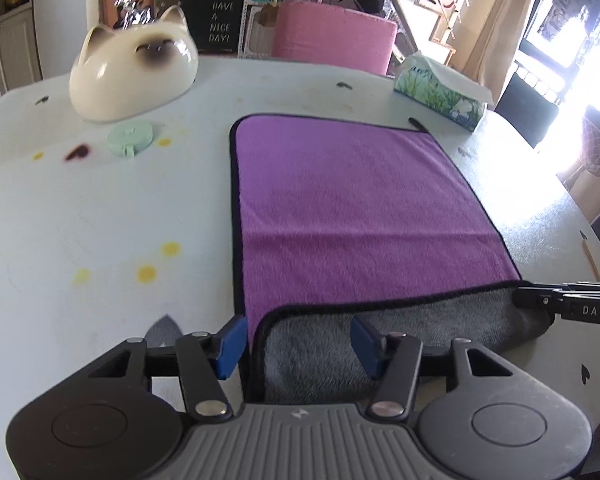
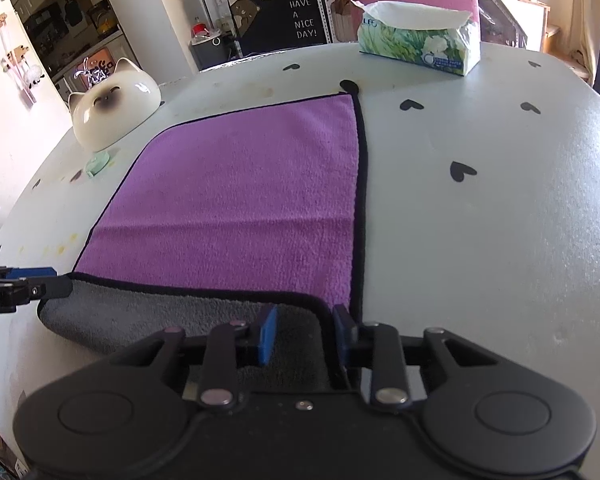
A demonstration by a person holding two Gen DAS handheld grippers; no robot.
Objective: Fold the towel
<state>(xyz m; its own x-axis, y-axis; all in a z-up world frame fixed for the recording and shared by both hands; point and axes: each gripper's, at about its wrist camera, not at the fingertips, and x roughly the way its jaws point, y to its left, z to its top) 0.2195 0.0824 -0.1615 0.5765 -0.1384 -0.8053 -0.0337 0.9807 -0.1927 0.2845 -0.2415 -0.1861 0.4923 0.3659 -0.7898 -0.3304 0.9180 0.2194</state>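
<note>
Towel [image 1: 352, 208]: near hem turned up, grey underside showing; left gripper [image 1: 296, 344] and right gripper [image 2: 306, 330] spread apart astride near corners; next: clench, carry hem to far edge.

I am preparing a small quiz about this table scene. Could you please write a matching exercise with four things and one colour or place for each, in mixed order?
Things:
1. towel
2. cat-shaped bowl
3. tissue pack
4. round tape measure

Descriptions:
A. mint green, just in front of the cat-shaped bowl
B. purple top, grey underside
C. cream with a dark face
D. far edge of the table, leaf print

Pairs: 1-B, 2-C, 3-D, 4-A
</note>
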